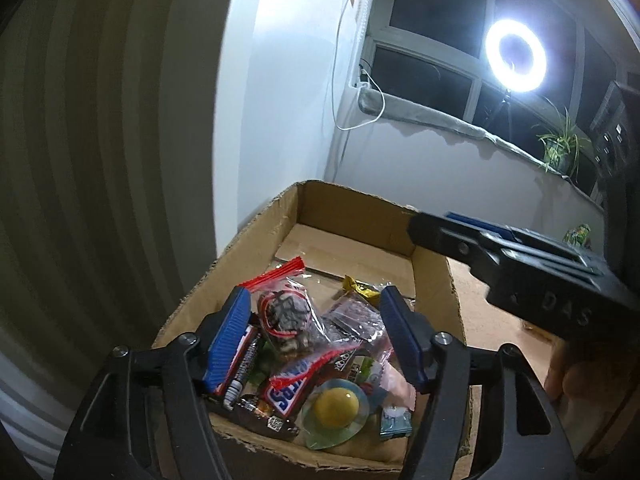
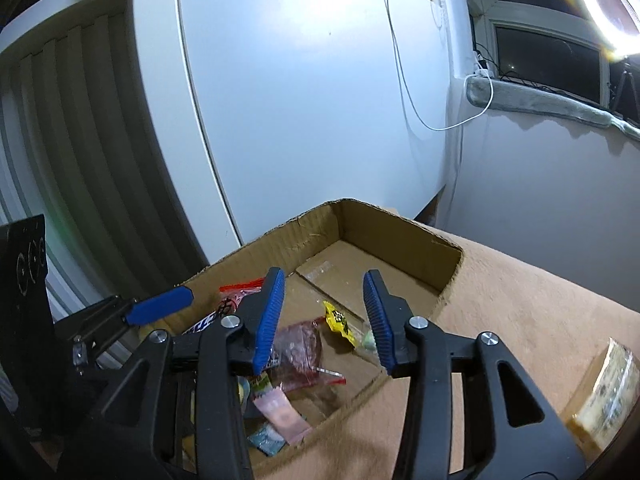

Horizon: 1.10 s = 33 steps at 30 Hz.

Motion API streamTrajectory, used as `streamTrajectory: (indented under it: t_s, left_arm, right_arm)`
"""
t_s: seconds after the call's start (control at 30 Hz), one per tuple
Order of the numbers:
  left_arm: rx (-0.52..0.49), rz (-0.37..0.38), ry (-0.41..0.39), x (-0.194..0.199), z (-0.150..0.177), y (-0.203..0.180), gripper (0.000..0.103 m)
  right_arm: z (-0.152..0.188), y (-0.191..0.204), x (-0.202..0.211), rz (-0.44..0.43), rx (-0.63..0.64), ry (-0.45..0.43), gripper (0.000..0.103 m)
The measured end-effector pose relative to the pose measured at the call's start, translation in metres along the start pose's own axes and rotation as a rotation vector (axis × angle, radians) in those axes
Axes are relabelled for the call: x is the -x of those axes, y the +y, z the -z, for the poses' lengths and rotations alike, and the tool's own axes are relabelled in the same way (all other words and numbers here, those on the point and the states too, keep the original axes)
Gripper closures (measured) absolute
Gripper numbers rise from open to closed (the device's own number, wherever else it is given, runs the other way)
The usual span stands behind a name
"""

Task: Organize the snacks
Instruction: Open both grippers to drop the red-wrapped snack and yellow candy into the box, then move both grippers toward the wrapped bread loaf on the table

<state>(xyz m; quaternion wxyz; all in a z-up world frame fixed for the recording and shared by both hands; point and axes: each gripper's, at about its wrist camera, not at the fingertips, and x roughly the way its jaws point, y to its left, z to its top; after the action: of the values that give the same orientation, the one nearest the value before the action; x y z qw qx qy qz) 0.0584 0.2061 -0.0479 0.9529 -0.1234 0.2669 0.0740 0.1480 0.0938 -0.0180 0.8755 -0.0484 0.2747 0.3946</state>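
two grippers are held over an open cardboard box where the snacks are piled at the near end. left gripper is seen open wide with nothing clamped, a red-zip clear bag lying between and below its pads, long axis running away from the camera. right gripper is part open and empty, a yellow wrapper lying ahead between its pads, lower down. snickers bar is nearer the left gripper, judged the easier reach.
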Motion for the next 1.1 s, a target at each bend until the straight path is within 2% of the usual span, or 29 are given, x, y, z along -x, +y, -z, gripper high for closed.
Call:
streamTrajectory:
  t_s: [0.07,0.17,0.23,0.33,0.4,0.47,0.57,0.7,0.87,1.1]
  left_arm:
    - [0.002,-0.002,-0.002,-0.001,-0.001,0.0,0.035]
    - [0.004,-0.005,-0.005,0.002,-0.001,-0.001,0.03]
    - [0.001,-0.009,-0.012,0.005,-0.002,-0.003,0.024]
    - [-0.005,-0.016,-0.022,0.01,-0.003,-0.007,0.021]
    - [-0.012,-0.024,-0.026,0.013,-0.004,-0.008,0.014]
    - [-0.011,-0.034,-0.028,0.016,-0.004,-0.008,0.0]
    - [-0.007,-0.061,-0.021,0.019,-0.004,-0.008,0.0]
    - [0.008,-0.049,-0.031,0.026,-0.003,-0.009,0.0]
    - [-0.026,-0.092,-0.05,0.036,-0.002,-0.021,0.0]
    - [-0.07,-0.092,-0.069,0.053,-0.001,-0.042,0.0]
  right_arm:
    - [0.003,0.001,0.005,0.002,-0.009,-0.013,0.041]
    - [0.007,0.003,0.014,0.003,-0.015,-0.031,0.035]
    - [0.01,0.005,0.019,0.013,-0.013,-0.036,0.028]
    - [0.014,0.004,0.031,0.037,-0.027,-0.061,0.012]
    - [0.016,0.002,0.041,0.071,-0.041,-0.085,0.0]
    - [0.019,-0.003,0.055,0.111,-0.06,-0.124,0.0]
    - [0.021,-0.011,0.069,0.161,-0.106,-0.151,0.0]
    - [0.027,-0.018,0.088,0.195,-0.155,-0.187,0.0]
    - [0.035,-0.024,0.104,0.199,-0.196,-0.184,0.0]
    - [0.048,-0.027,0.126,0.223,-0.199,-0.187,0.0]
